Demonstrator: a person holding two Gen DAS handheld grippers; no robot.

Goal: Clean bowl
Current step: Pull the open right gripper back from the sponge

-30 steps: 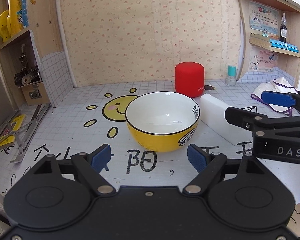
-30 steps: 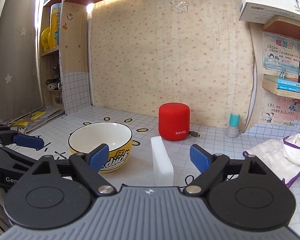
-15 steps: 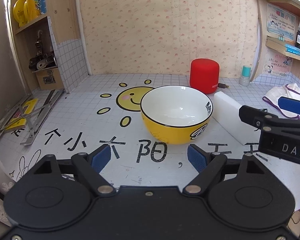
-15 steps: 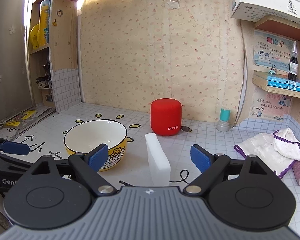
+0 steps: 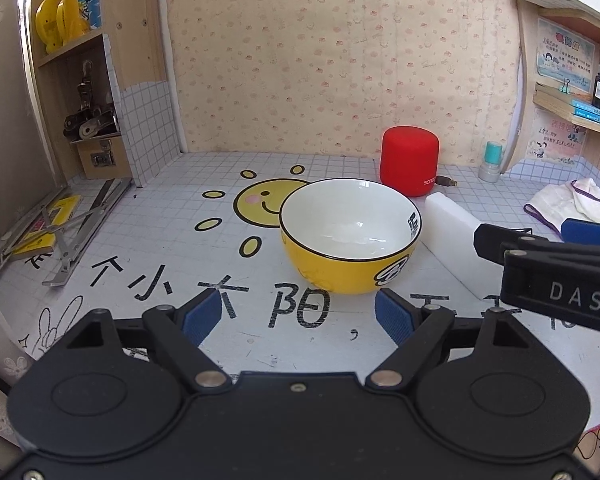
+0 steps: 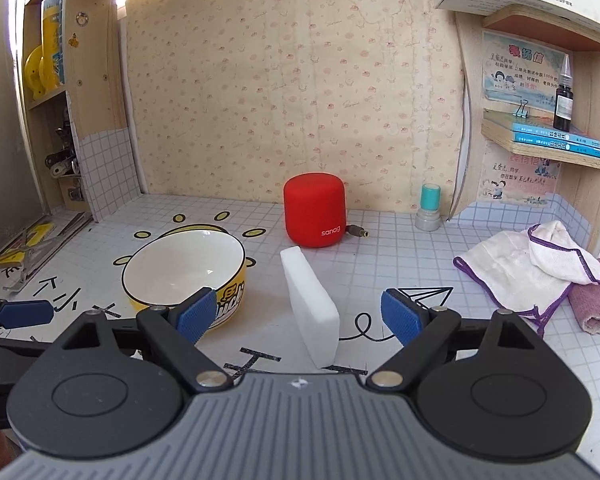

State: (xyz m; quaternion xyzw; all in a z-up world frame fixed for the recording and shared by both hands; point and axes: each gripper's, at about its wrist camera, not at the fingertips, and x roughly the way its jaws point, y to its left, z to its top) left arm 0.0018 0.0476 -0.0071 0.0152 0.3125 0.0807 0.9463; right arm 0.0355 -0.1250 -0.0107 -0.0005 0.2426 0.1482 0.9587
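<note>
Bowl point(image 5: 350, 236) upright on counter point(image 5: 160, 208), empty, over sun print. White sponge block point(image 6: 310, 300) just beside bowl, on edge. We hold left claw point(image 5: 298, 314) before bowl, right claw point(image 6: 298, 314) facing sponge; both spread wide, gripping nothing. Red speaker point(image 6: 314, 210) behind, cloth point(image 6: 528, 272) well apart; approach room open.

In the left wrist view the right claw point(image 5: 572, 264) runs off the right edge, its far finger mostly cut away. The bowl point(image 5: 350, 236) hides part of the sun drawing point(image 5: 260, 202) and the near end of the white block point(image 5: 452, 232). Shelf poster point(image 6: 520, 68) print is too small to read.
</note>
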